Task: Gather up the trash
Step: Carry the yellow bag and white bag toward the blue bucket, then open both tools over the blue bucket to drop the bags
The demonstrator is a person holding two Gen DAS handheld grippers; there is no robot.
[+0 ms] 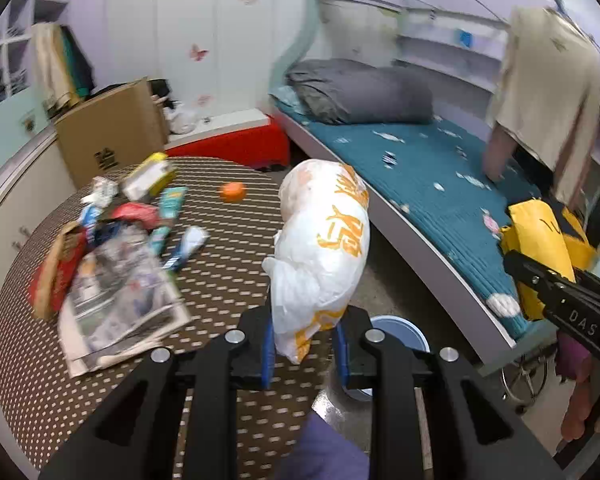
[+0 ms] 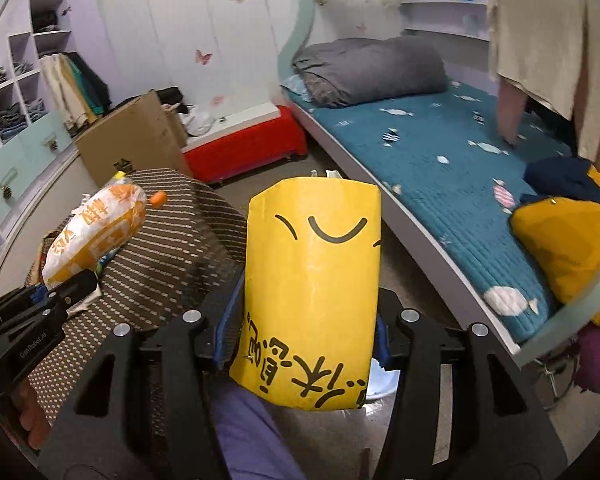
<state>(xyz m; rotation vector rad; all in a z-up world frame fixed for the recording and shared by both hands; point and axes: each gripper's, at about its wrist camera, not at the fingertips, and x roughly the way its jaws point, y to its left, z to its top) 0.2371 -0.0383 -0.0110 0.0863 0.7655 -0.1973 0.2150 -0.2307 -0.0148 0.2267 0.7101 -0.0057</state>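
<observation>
White plastic bag (image 1: 324,248) is pinched upright in the left hand-held gripper (image 1: 304,350); yellow paper bag (image 2: 312,292) fills the right hand-held gripper (image 2: 304,344).

Each camera sits just behind its own tool, looking forward and down along the fingers, the left tool (image 1: 304,354) over the dotted desk (image 1: 220,280), the right tool (image 2: 304,344) nearer the bed (image 2: 440,168), and both views share desk, bed and far wall.

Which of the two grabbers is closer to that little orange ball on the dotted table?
Left. The left gripper, clamping the white bag, is at the table's edge near the orange ball. The right gripper, clamping the yellow bag, is off toward the bed.
</observation>
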